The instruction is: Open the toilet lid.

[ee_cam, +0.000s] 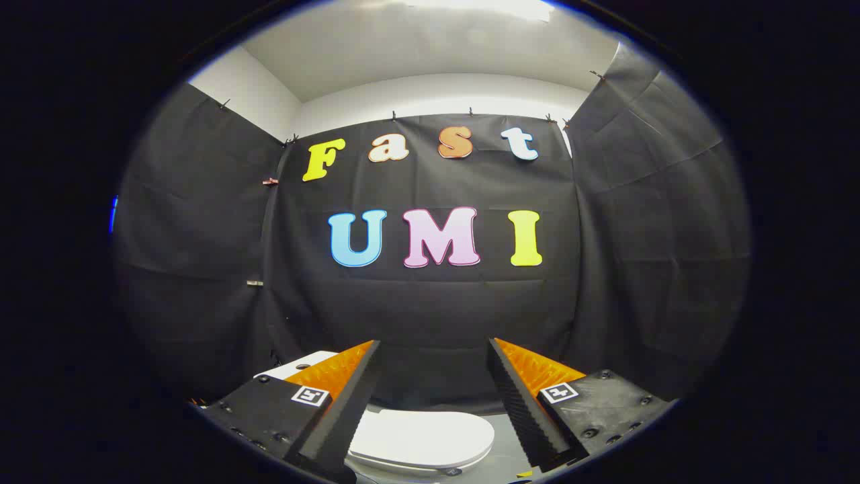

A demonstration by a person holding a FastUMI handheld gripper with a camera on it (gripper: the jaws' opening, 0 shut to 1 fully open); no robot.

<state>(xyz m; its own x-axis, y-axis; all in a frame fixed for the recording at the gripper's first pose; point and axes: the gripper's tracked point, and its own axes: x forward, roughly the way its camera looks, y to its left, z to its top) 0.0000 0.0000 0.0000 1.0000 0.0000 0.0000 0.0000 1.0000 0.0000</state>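
The black-and-orange two-finger gripper is spread wide, holding nothing. The smooth white oval plastic toilet lid lies flat and closed, below and between its fingers, not touching them.

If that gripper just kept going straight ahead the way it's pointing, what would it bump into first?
Probably the black cloth wall. The open gripper points level, above the closed toilet lid that lies low between its fingers, though depth is hard to judge.

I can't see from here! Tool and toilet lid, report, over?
Tool open, holding nothing. Toilet lid shut, below between the fingers, untouched. Nothing in the way.
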